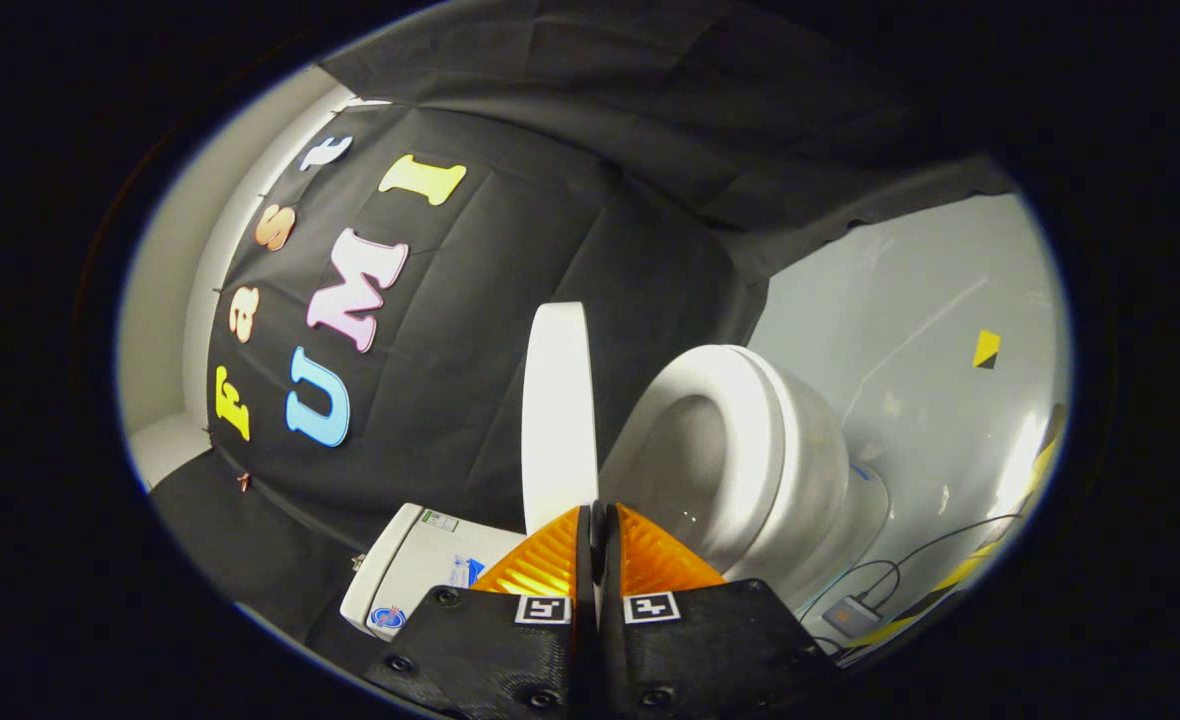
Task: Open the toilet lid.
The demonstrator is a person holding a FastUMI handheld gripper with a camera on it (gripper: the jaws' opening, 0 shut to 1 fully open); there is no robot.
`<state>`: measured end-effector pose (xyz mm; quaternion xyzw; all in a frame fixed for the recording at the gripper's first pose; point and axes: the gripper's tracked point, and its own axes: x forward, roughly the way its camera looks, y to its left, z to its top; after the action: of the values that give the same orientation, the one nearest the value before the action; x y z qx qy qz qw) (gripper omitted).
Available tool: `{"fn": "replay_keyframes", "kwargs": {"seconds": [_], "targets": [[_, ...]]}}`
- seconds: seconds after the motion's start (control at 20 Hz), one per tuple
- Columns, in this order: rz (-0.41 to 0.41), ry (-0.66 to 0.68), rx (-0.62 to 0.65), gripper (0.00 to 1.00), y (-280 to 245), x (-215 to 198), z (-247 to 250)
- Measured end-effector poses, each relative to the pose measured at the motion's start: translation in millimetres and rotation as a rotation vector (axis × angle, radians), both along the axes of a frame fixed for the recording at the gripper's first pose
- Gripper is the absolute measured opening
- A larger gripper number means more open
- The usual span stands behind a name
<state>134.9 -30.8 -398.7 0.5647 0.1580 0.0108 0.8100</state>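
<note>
1. Just ahead of the fingertips, at twelve o'clock, the white toilet lid [555,415] stands raised, seen edge-on as a tall, slim oval slab.
2. At one o'clock from the fingers, the white seat [750,440] rings the open bowl [685,455].
3. At ten o'clock, the white tank [420,570] meets the lid's base.
4. The gripper [597,520] has its fingers pressed together, holding nothing.

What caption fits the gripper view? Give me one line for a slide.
Toilet lid raised clear of the seat, edge just ahead of the gripper, fingers nearly together.
</note>
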Motion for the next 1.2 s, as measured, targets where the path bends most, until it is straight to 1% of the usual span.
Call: {"fn": "replay_keyframes", "kwargs": {"seconds": [0.25, 0.4, 0.6, 0.85, 1.05, 1.2], "targets": [[0.027, -0.003, -0.166, 0.05, 16.7, 2.5, 39.7], [0.026, 0.014, -0.253, 0.05, 24.8, 1.7, 54.9], [0.026, 0.02, -0.406, 0.05, 38.6, 1.0, 77.8], [0.019, 0.009, -0.509, 0.05, 62.2, 0.9, 106.6], [0.033, -0.002, -0.643, 0.05, 84.6, 0.1, 126.1], [0.031, -0.017, -0.708, 0.05, 98.9, 0.9, 140.9]]}}
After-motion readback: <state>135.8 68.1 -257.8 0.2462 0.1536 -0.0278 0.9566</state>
